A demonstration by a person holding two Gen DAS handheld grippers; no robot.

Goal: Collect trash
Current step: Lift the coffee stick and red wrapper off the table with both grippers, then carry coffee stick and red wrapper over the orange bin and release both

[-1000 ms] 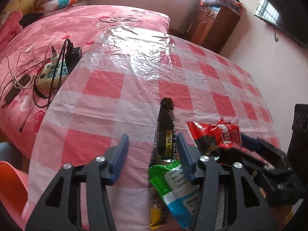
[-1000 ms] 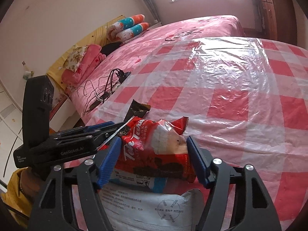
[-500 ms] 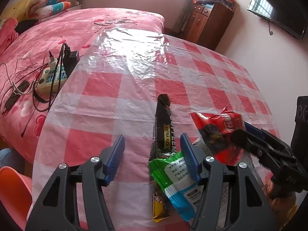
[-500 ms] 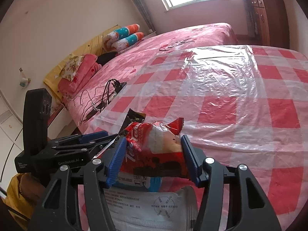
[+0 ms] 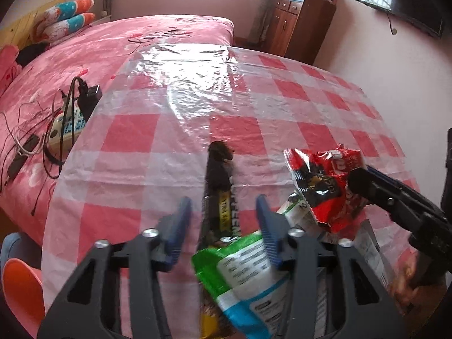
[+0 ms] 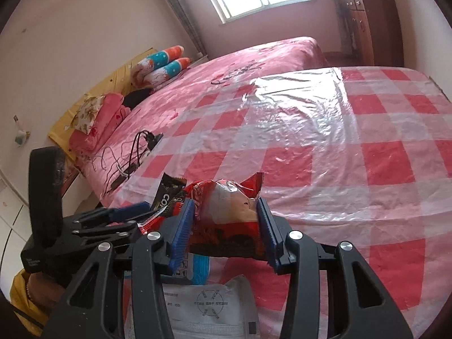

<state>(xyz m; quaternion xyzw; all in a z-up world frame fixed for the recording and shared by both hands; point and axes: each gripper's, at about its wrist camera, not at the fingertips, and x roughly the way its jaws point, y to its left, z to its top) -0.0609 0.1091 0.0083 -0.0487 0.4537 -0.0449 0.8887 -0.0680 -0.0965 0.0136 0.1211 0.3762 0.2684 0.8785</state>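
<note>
A long black wrapper [image 5: 217, 186] with a yellow stripe lies on the checked table cover [image 5: 135, 132]. My left gripper [image 5: 224, 226] straddles it with its jaws closing; a gap shows on each side and the pads do not touch it. A green and blue wrapper [image 5: 240, 276] lies under that gripper. My right gripper [image 6: 224, 226] is shut on a red snack bag [image 6: 226, 209] and holds it just above the table. In the left wrist view the red snack bag [image 5: 325, 180] hangs from the right gripper [image 5: 358, 178]. The left gripper [image 6: 138, 212] sits left of the bag, beside the black wrapper [image 6: 169, 195].
A white printed packet [image 6: 203, 305] lies under the right gripper. A power strip with tangled cables [image 5: 67, 121] rests on the pink bed [image 5: 127, 42] past the table's left edge. An orange stool [image 5: 19, 291] stands at the lower left, and a wooden cabinet [image 5: 299, 28] at the back.
The right gripper's jaws closed on the red bag and raised it slightly. The left gripper's jaws narrowed around the black wrapper, and the left view drew back a little.
</note>
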